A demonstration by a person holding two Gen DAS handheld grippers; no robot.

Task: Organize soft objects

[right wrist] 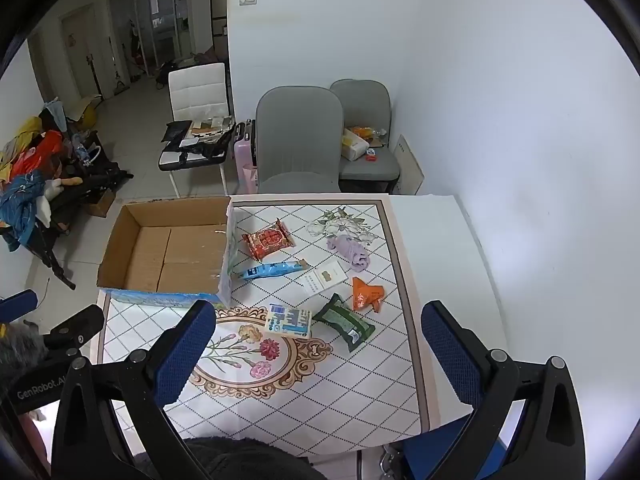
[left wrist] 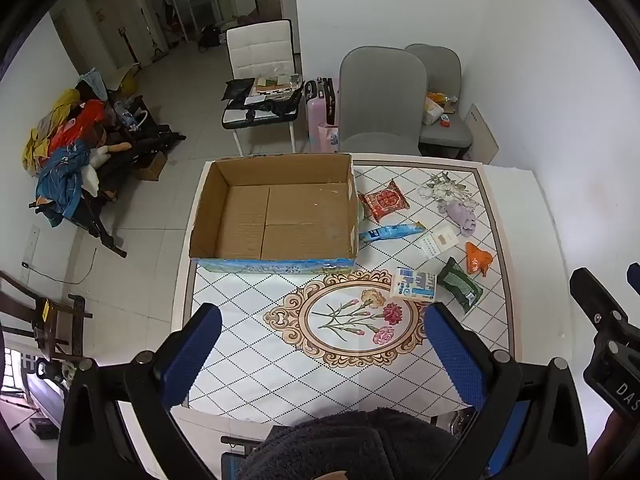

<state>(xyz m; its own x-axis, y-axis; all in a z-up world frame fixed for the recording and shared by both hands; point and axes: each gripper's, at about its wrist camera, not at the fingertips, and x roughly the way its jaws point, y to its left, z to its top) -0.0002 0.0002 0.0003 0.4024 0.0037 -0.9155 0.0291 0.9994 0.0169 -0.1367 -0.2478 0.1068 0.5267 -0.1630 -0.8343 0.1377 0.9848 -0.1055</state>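
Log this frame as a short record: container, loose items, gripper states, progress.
container: cardboard box, open, nothing in it, on table
loose items, right of box: red packet, blue packet, lilac cloth, white card, orange bag, green pack, tissue pack
left hand-held gripper: open, holding nothing
right hand-held gripper: open, holding nothing
progress: nothing boxed

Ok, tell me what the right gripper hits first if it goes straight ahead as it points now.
Likely the table. The right gripper is open, empty and angled down over it. The green packet and white pack lie closest to that line, though depth is unclear.
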